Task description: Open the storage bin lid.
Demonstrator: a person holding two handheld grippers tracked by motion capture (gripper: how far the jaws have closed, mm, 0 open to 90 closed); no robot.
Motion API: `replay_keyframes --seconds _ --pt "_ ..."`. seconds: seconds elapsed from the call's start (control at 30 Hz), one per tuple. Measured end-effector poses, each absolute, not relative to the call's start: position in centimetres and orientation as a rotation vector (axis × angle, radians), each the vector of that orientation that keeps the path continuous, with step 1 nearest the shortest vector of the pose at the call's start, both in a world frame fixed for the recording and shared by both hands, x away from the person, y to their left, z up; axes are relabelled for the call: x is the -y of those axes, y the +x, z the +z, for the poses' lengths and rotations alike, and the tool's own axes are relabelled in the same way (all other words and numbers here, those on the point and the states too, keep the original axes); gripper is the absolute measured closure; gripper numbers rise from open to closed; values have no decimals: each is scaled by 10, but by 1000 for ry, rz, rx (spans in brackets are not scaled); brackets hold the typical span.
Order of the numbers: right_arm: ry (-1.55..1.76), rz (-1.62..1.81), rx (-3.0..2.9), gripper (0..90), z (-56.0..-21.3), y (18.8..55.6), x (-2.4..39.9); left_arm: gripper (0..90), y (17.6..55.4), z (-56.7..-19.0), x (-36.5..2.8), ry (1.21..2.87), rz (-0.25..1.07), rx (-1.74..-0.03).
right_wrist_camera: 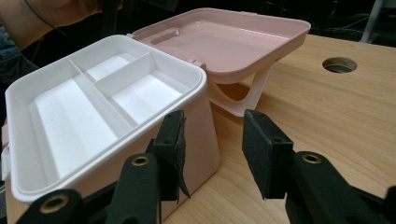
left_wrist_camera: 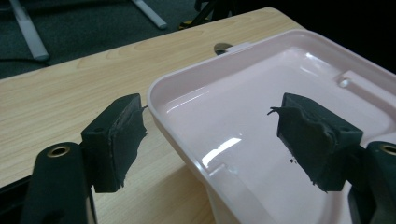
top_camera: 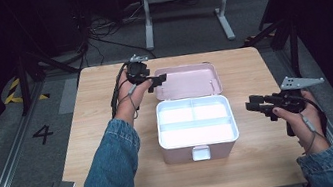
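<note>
A pink box stands mid-table with a white three-compartment tray in it, all compartments bare. Its pink lid lies swung open behind it. My left gripper is at the lid's left end. In the left gripper view the left gripper is open wide, its jaws straddling the lid's rim without touching. My right gripper hovers right of the box, open. In the right gripper view the right gripper is by the box's pink wall, beside the tray and lid.
The wooden table has a round cable hole behind the lid. The lid's handle props it off the table. A white latch sits on the box front. A small grey card lies off the table's left corner.
</note>
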State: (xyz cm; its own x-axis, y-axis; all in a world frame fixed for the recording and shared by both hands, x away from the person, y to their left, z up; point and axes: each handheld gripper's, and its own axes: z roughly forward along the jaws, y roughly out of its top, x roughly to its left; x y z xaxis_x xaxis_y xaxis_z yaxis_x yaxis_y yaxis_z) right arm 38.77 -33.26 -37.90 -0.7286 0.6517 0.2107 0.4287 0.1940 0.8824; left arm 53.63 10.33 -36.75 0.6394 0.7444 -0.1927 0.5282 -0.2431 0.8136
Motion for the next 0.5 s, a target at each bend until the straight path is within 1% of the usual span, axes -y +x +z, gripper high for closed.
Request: replay_keyframes --seconds 0.17,0.23,0.27,0.33,0.5 --pt "1044 1560 -2257 599 -378 393 331 237 525 -355 -107 1908 299 -981" --pt "1040 1561 -2262 597 -378 396 330 236 519 -348 -111 1919 341 -962" --pt "1038 1562 -2266 597 -378 397 330 236 516 -345 -112 1937 383 -955" --pt "1038 1563 -2267 597 -378 398 330 236 510 -341 -115 1955 413 -942" --pt "1046 1563 -2269 595 -378 404 330 233 492 -331 -123 1940 389 -922"
